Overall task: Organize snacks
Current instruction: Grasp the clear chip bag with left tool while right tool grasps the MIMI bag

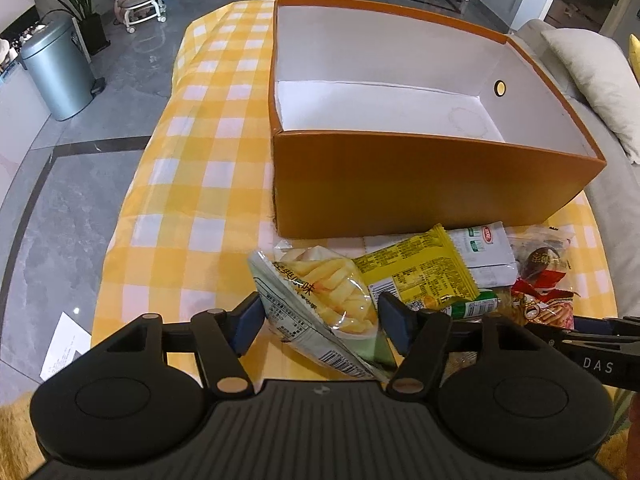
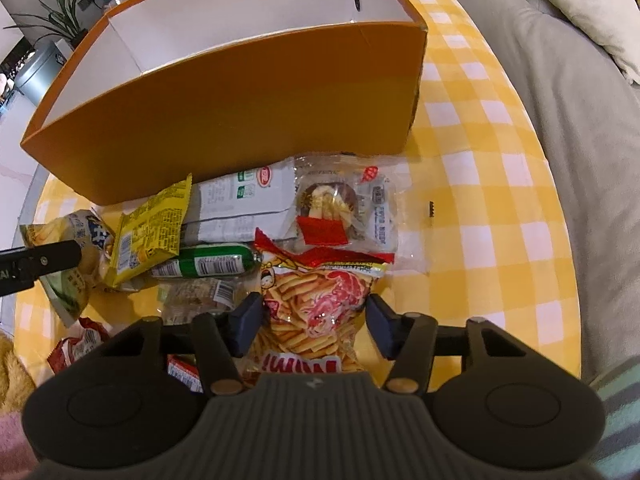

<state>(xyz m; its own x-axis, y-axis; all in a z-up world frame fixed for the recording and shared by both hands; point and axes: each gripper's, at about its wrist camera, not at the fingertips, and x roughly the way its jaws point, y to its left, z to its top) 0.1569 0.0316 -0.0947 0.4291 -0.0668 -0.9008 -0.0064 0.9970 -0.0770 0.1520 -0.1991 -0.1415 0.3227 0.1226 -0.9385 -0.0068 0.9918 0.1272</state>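
Covering the table is a yellow-and-white checked cloth (image 1: 192, 184), with an open orange box (image 1: 420, 184) standing on it, white inside and holding nothing visible. Snack packets lie heaped just in front of the box: a yellow packet (image 1: 416, 272), a white packet (image 1: 484, 252) and a green tube (image 2: 212, 264) among them. The left gripper (image 1: 320, 322) points down with a pale chip bag (image 1: 320, 300) between its jaws; the pads look pressed against the bag. The right gripper (image 2: 314, 322) straddles a red fries bag (image 2: 316, 300), its left pad touching, the right pad slightly apart. Beyond the table are grey tiled floor (image 1: 52, 208), a metal bin (image 1: 60, 68), a potted plant (image 1: 80, 4) and a grey sofa (image 2: 560, 120).
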